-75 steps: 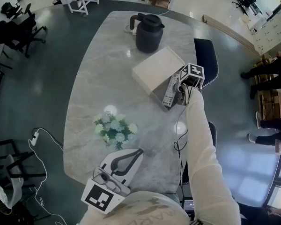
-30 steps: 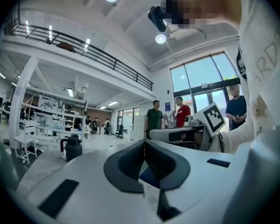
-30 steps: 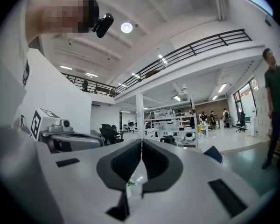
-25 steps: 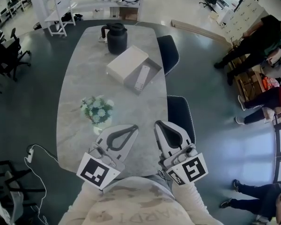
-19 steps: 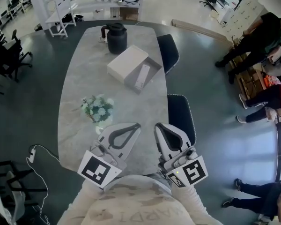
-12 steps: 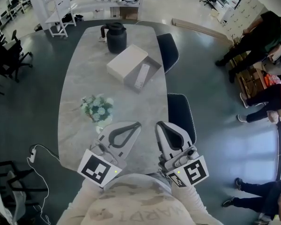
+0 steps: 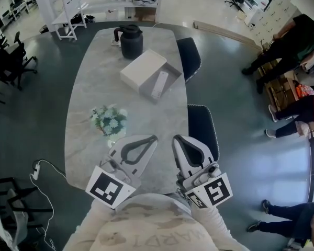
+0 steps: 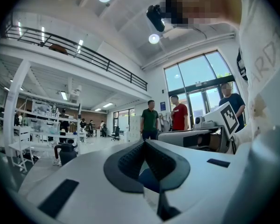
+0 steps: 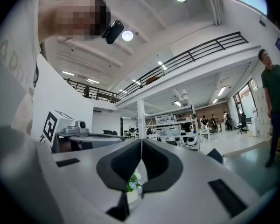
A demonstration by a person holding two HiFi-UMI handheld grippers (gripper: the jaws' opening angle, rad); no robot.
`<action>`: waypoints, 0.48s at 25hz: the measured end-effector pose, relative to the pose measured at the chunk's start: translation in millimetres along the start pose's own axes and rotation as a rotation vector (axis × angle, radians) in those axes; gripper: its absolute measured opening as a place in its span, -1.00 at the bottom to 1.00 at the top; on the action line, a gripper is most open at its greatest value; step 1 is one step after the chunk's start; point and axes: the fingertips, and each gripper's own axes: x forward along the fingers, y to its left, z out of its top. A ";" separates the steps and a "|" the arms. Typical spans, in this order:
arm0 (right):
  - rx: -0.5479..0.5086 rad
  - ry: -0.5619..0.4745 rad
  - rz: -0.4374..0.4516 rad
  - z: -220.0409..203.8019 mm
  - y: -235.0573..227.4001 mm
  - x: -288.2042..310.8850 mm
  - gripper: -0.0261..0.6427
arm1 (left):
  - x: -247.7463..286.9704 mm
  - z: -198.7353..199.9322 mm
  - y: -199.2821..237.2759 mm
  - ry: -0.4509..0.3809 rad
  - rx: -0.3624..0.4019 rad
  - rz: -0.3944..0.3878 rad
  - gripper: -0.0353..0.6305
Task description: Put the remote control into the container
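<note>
Your right gripper [image 7: 176, 139], at the far end 3 s ago, is back by your chest beside the left gripper [image 7: 155, 138]; both sets of jaws together, empty. Slim white remote control [image 7: 158, 84] lies inside the open grey rectangular container [image 7: 171, 75] on the pale marble surface [image 7: 94, 98]. Task looks done.

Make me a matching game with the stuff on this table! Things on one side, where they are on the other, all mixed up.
Things:
1. remote control
2. black jug
3. flowers
4. right tongs

Places or states:
A. far end of the table
B. shut and empty, at the near end
C. inside the grey container
D. middle of the table, left side

Pairs: 1-C, 2-A, 3-D, 4-B
</note>
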 end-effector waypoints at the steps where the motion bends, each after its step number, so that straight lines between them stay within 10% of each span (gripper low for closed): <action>1: 0.002 0.000 0.001 0.1 0.1 -0.2 -0.87 | -0.3 0.2 -0.4 0.000 0.000 0.000 -0.85; 12: -0.001 -0.007 0.003 2.0 0.7 -0.1 -0.87 | -0.6 2.5 -2.6 -0.004 0.006 -0.001 -0.85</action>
